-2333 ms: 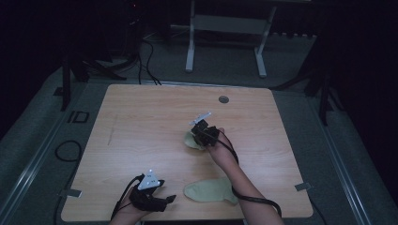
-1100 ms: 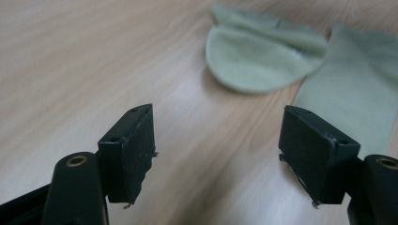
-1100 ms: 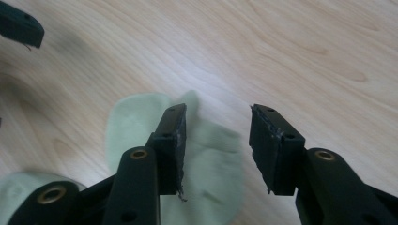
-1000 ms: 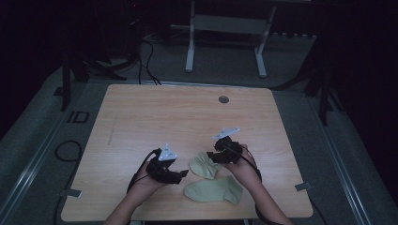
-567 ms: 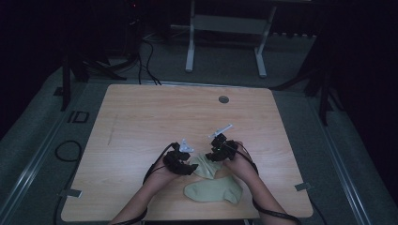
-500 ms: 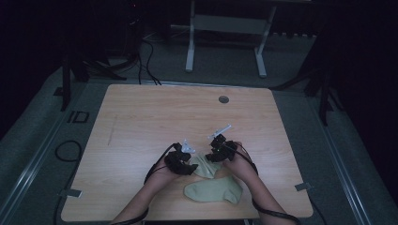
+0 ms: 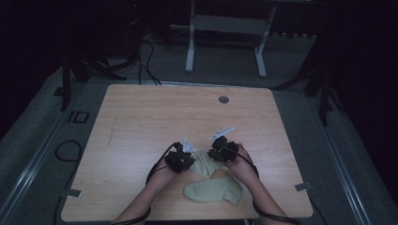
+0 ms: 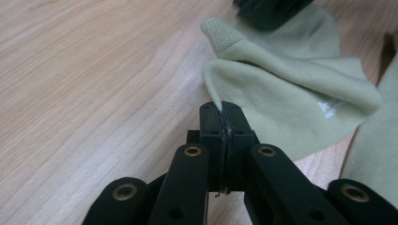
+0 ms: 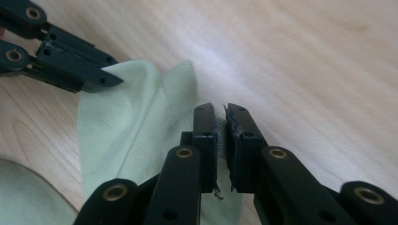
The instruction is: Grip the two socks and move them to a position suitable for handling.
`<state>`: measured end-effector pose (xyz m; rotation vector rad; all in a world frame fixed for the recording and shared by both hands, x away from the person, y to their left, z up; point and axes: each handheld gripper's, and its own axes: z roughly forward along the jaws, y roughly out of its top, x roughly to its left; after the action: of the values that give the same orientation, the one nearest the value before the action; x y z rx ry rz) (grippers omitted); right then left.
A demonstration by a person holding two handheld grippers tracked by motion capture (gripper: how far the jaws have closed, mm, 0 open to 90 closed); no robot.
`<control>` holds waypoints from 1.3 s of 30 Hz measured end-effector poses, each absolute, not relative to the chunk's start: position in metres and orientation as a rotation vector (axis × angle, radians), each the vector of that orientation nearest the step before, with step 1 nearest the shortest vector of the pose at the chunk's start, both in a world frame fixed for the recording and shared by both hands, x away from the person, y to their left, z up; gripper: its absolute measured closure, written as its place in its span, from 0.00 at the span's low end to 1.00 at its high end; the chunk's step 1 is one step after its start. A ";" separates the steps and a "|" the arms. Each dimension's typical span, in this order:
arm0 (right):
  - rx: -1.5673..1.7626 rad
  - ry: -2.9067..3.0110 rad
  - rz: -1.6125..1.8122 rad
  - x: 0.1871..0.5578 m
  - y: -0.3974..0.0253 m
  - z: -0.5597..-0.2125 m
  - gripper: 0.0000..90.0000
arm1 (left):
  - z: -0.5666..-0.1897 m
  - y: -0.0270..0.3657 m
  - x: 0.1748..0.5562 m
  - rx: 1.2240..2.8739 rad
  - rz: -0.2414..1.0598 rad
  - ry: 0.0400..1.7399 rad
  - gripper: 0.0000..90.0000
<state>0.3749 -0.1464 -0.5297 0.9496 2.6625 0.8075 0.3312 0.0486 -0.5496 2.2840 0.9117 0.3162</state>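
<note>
Left gripper view, both hand-held grippers (image 8: 224,112) (image 9: 221,117) pinching green sock (image 8: 291,93), white print unreadable.

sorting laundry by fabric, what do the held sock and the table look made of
Held sock: soft pale green knit, probably cotton blend; fine ribbing at its cuff, limp folds between the left gripper and right gripper. Table: light matte wood or wood-look laminate, judging by its grain lines.

Each black hand-held gripper (image 7: 180,158) has brass-ringed jaw pivots and a trailing black cable.
</note>
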 end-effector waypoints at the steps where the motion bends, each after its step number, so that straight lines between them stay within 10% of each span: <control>1: 0.958 2.650 0.827 0.375 -0.150 -0.526 0.92 | -0.548 0.050 0.331 2.278 0.318 0.922 0.99; 24: 1.256 2.472 0.902 0.357 -0.236 -0.534 0.84 | -0.552 0.059 0.342 2.317 0.237 0.972 0.98; 34: 1.197 2.432 0.963 0.353 -0.241 -0.510 0.70 | -0.535 0.066 0.330 2.279 0.357 0.951 0.59; 39: 1.128 2.461 0.969 0.347 -0.225 -0.510 0.75 | -0.521 0.064 0.323 2.232 0.426 0.889 0.82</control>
<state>0.3471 -0.2251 -0.5099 1.1277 2.4609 0.9686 0.3227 0.0638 -0.5208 2.2318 0.8893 0.4256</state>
